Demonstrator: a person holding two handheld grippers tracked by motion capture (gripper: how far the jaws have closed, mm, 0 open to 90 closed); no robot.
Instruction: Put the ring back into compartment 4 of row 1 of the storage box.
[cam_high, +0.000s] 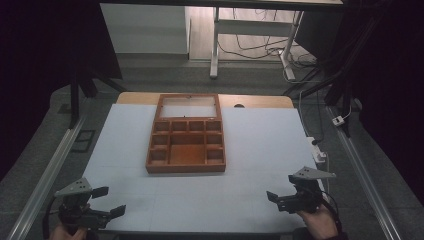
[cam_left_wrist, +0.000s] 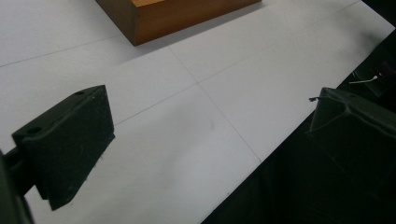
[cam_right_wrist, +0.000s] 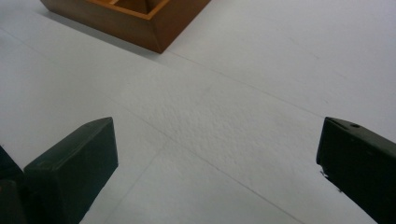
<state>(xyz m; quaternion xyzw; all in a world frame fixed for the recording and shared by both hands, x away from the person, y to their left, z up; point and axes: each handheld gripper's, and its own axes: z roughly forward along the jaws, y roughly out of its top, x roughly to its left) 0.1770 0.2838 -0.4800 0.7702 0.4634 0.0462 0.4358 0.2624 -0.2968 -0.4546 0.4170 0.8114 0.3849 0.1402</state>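
Since both grippers sit at the near edge of the white table (cam_high: 260, 150) and the wooden compartment box (cam_high: 186, 134) is centred farther out, the whole move turns on a forward reach that converges inward from each side. The box stands flat, glazed lid (cam_high: 189, 106) open and hinged back on the far side, long axis running away from the person, with small cells along the far row and down both sides around a bigger middle cell; all look empty from the high view. Left gripper (cam_high: 107, 200): jaws spread wide, nothing between them, low at the near-left corner, pointing up and to the right toward the box. Its own view has the box's near corner (cam_left_wrist: 154, 21) at the top, well apart from the jaws. Right gripper (cam_high: 274, 199): also spread wide and empty, near-right edge, jaws pointing left toward the table centre. In its view the box's corner (cam_right_wrist: 140, 23) shows top-left, also well apart. Neither touches the box. Distances look about even; I'd call the right marginally closer to the box's near-right corner, but it's tight. My read: approach phase, nothing grasped yet. The open lid is the part likeliest to need a hand.
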